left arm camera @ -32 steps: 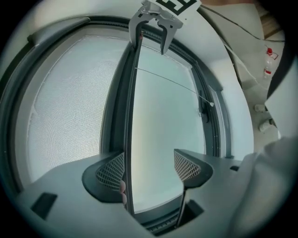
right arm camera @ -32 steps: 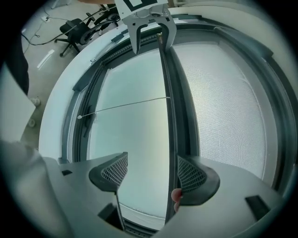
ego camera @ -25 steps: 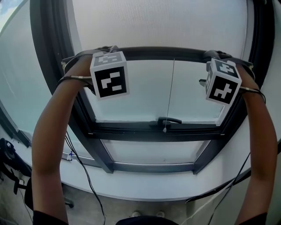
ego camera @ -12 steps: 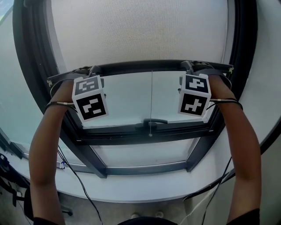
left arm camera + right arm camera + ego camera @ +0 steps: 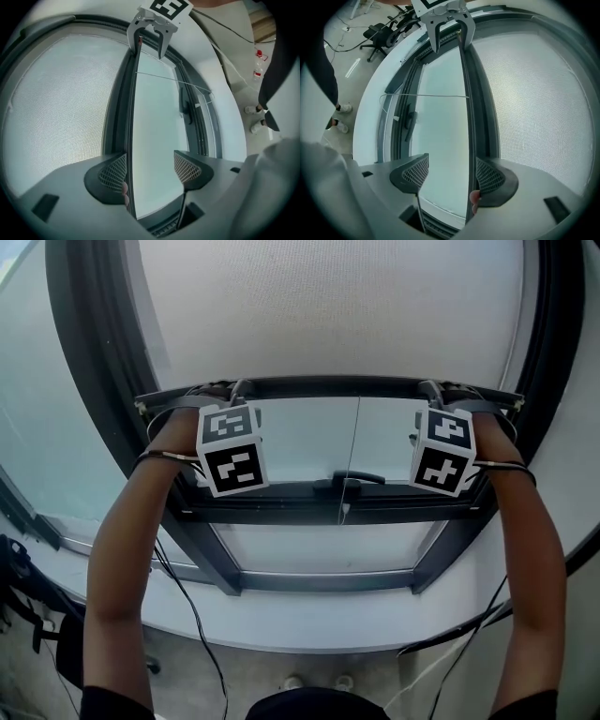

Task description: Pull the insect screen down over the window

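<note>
Nearest, the window's handle (image 5: 352, 478) lies on the lower frame. Beyond it, the left gripper (image 5: 150, 168) and right gripper (image 5: 452, 174) straddle the bottom bar (image 5: 328, 387) near its left and right ends, jaws wide apart and clamping nothing. The insect screen (image 5: 328, 306) covers the window above the bar.

Pale mesh insect screen (image 5: 328, 306) covers the dark-framed window's (image 5: 300, 446) upper part.
</note>
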Tool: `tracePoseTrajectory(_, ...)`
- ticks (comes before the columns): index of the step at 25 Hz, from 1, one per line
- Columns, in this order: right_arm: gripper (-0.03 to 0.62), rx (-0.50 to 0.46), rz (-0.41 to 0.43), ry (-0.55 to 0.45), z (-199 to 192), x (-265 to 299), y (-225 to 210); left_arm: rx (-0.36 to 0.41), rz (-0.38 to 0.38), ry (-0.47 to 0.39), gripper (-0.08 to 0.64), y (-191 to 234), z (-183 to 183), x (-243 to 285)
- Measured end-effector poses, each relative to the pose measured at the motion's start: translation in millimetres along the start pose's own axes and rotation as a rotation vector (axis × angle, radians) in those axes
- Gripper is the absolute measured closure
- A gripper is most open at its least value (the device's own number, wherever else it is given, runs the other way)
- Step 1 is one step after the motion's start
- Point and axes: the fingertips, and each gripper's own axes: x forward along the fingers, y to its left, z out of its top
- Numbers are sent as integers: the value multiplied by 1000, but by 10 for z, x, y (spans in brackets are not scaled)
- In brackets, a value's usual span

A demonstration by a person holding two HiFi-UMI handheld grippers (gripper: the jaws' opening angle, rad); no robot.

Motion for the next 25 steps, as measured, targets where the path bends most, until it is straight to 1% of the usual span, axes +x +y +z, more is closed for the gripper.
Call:
tracePoseTrajectory(4, 281, 5, 11, -8, 8, -5, 70, -16, -2, -19, 241, -85, 10, -14)
tracePoseTrajectory(7, 281, 7, 28, 0, 11, 26, 148, -20, -5, -15, 241, -160, 10, 23)
tracePoseTrajectory(12, 281, 52, 104, -37, 40, 214, 521, -30, -64, -29, 242, -528, 11, 255)
tracePoseTrajectory(17, 281, 54, 123, -31, 28, 349, 793, -48, -64, -25, 242, -776, 25, 418)
tracePoseTrajectory(22, 281, 60, 170, -31, 61, 519, 1096, -58, -112, -29, 242, -1061, -8, 623)
tracePoseTrajectory(25, 281, 54, 173, -21, 64, 612, 1249, -58, -103, -24, 244, -1198, -16, 731)
